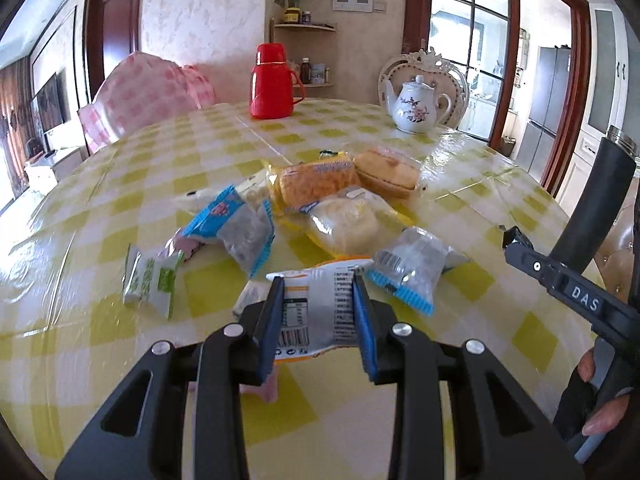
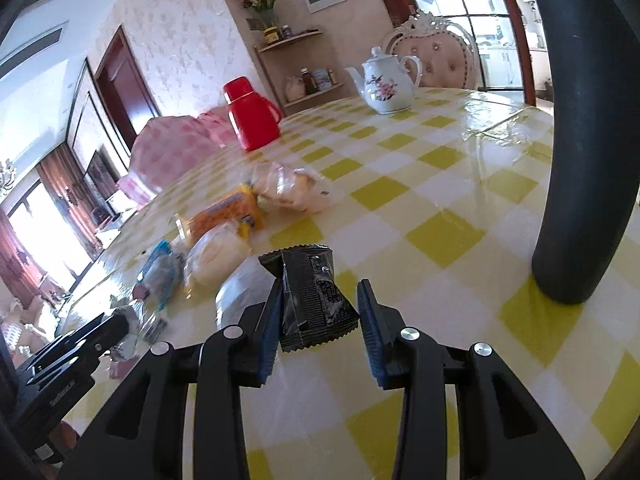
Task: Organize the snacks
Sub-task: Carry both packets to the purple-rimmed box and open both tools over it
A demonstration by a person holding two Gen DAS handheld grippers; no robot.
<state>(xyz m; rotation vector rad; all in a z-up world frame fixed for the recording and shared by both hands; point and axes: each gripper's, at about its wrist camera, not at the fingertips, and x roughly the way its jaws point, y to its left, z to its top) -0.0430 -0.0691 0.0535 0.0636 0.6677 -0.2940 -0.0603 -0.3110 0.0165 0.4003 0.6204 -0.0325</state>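
Bright daylight thru far windows point(image 1: 472, 40), glare on glossy tablecloth point(image 1: 460, 152) (right side), snacks point(image 2: 224, 236) motion-blurred, fisheye edges warped.

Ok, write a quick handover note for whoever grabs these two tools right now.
Left tool: shut on the white-and-orange snack packet.
Right tool: shut on the black snack packet.
Both packets are held above the checked tablecloth.
Other snacks lie loose mid-table, in front of the red flask and teapot.
Done: two picked up. Left: place these, then sort the pile.

Daylight's coming thru glass doors point(image 1: 472, 40) w/ dark wood frames; cream wallpaper wall point(image 1: 200, 12), corner shelf point(image 1: 306, 27), ornate chair point(image 2: 434, 56).
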